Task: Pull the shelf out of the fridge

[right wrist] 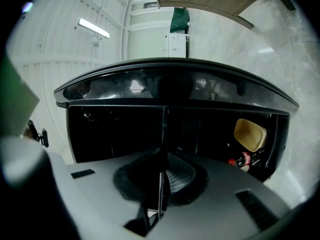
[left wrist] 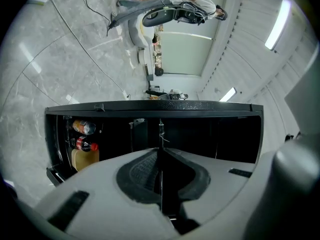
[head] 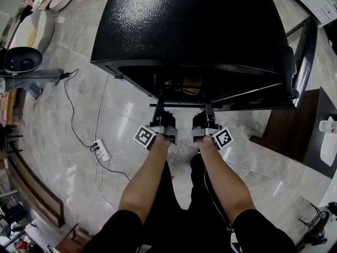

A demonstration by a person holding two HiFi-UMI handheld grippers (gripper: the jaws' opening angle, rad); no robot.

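Note:
The black fridge (head: 189, 25) stands open below me, its door (head: 305, 57) swung out to the right. A thin shelf (head: 181, 105) juts from the opening, its dark front edge toward me. My left gripper (head: 161, 116) is shut on the left part of that edge, my right gripper (head: 207, 116) on the right part. In the left gripper view the shelf (left wrist: 161, 129) runs edge-on as a thin line into the closed left gripper (left wrist: 161, 156). The right gripper view shows the same line of shelf (right wrist: 164, 124) pinched in the right gripper (right wrist: 162, 161).
Inside the fridge lie a can (left wrist: 82, 126), a red-labelled bottle (left wrist: 85, 144) and a yellowish container (left wrist: 84, 159). A power strip (head: 101, 151) with cables lies on the floor at the left. A dark wooden cabinet (head: 287, 130) stands at the right.

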